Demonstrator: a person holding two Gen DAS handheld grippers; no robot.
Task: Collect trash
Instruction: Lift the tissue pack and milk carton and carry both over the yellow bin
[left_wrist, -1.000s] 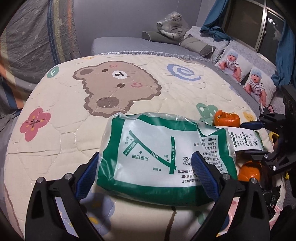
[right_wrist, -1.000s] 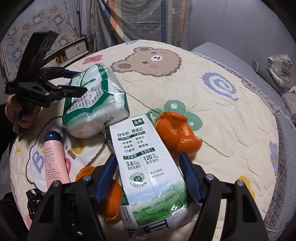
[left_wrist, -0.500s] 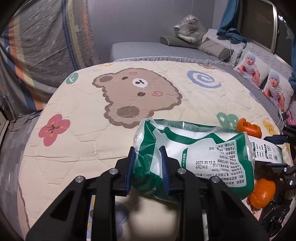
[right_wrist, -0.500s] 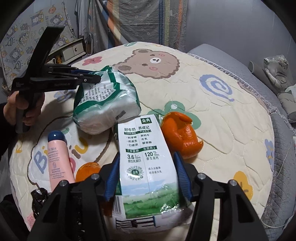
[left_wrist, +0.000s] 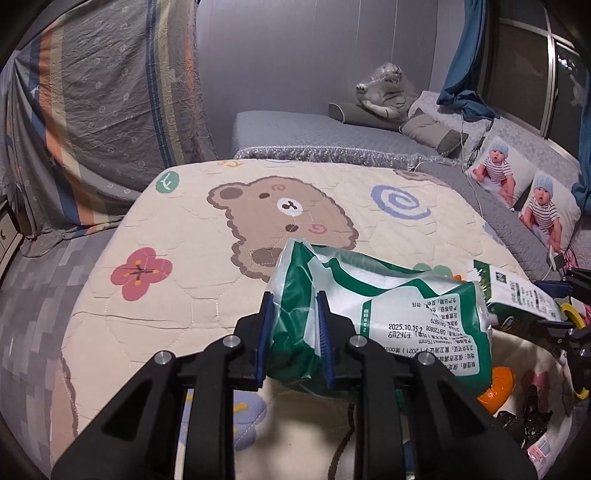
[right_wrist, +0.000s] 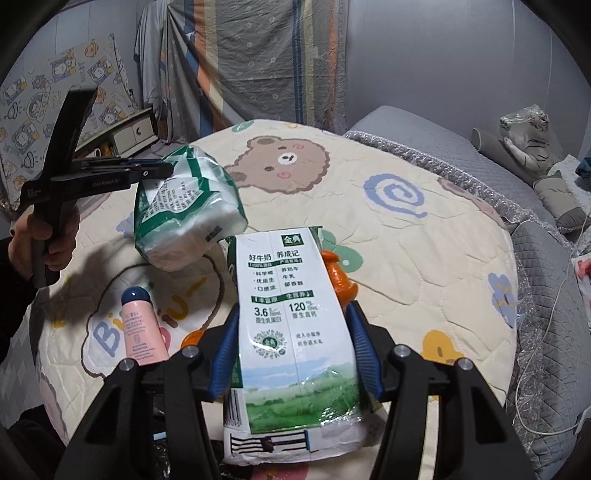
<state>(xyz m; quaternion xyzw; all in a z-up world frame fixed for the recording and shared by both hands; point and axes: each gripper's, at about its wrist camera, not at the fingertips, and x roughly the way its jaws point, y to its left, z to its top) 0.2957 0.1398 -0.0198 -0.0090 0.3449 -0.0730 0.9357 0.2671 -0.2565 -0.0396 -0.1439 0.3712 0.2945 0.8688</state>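
Left wrist view: the left tool (left_wrist: 295, 328) has its blue pads squeezed onto one crumpled end of a green-and-white plastic tissue pack (left_wrist: 380, 325). The jaws have just closed narrow, with the wrapper bunched between them. The pack's long axis runs away to the right of the tool, its free end sagging above the cartoon bear quilt (left_wrist: 221, 288) on the bed. At far right the milk carton (left_wrist: 517, 295) shows beside the pack's free end. Below it lie an orange peel (left_wrist: 496, 386) and a black plastic scrap (left_wrist: 524, 424).

Right wrist view: the right tool (right_wrist: 291, 354) grips the milk carton (right_wrist: 291, 328) across its width, jaws partly open because the carton fills them. The carton's long axis points straight ahead, away from the tool. The tissue pack (right_wrist: 184, 218) hangs just beyond and left of the carton top, carried by the left tool (right_wrist: 155, 171) in a person's hand (right_wrist: 48, 236). A pink tube (right_wrist: 142, 330) lies left of the right tool, and orange peel (right_wrist: 341, 284) sits behind the carton. The far right half of the quilt is open, giving room to swing either item; the two held items are close, so they could bump.
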